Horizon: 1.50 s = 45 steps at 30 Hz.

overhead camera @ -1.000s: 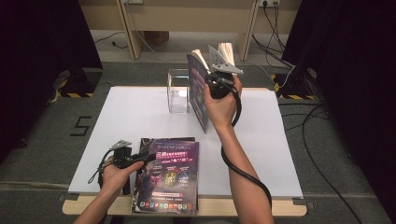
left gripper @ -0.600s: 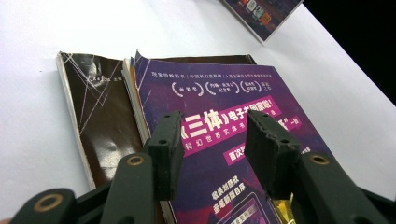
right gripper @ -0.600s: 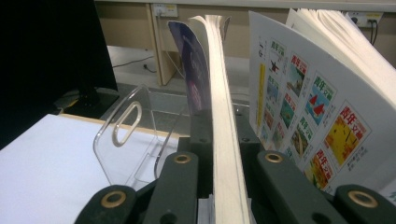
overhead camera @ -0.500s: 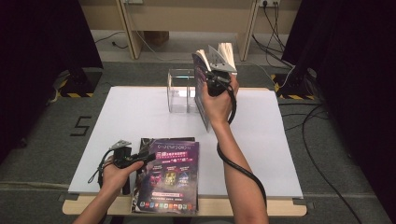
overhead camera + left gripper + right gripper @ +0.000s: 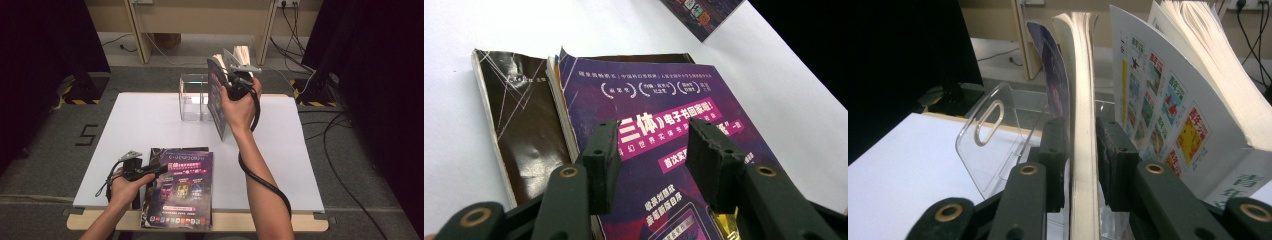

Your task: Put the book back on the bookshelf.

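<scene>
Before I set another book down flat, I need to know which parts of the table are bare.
The white table is bare at its left, between the clear holder and the left gripper, and at its right, past the right forearm. It is crowded at the holder, where the right gripper stands a book upright, and at the front-edge books.

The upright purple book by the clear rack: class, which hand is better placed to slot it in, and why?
Right. The right gripper has that book upright between its jaws, beside the clear rack. The left gripper hovers open over the books lying flat at the near edge.
</scene>
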Available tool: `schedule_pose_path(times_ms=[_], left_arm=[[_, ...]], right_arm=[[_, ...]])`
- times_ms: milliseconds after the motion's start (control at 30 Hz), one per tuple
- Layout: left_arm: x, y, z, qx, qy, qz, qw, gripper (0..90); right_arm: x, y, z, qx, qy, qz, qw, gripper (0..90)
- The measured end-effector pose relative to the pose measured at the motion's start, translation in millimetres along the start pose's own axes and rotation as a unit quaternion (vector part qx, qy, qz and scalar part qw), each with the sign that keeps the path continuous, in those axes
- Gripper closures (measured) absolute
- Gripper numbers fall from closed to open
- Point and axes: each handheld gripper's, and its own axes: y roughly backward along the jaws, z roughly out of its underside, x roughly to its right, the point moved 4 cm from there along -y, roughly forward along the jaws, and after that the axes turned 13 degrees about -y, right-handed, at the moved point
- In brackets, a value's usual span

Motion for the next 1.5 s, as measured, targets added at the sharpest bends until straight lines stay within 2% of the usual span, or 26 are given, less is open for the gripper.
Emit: schedule_pose_path(times_ms=[200,667,933,1233,1500], left_arm=[[-0.1,0.1,0.0,0.0,-0.001,0.0,1.0,55.6],[-0.4,-1.6,1.1,-0.004,-0.003,-0.001,1.0,55.6],[0.4,-0.8,0.4,-0.001,-0.001,-0.001,1.0,55.6],[-2.2,-0.4,0.8,-0.004,0.0,-0.002,1.0,55.8],[-5.1,1.3,-0.3,0.001,0.004,-0.003,1.0,55.8]], right_arm=[[3.7,-1.9,0.5,-0.004,-0.001,0.001,1.0,75.0],[3.3,-6.0,1.4,-0.019,0.006,0.013,0.9997,79.1],[3.2,-7.0,0.4,-0.022,0.002,0.02,0.9996,82.7],[-4.7,-18.2,-6.4,-0.008,-0.002,0.015,0.9999,83.1],[-13.8,-31.0,-22.9,0.015,0.001,0.019,0.9997,83.0]])
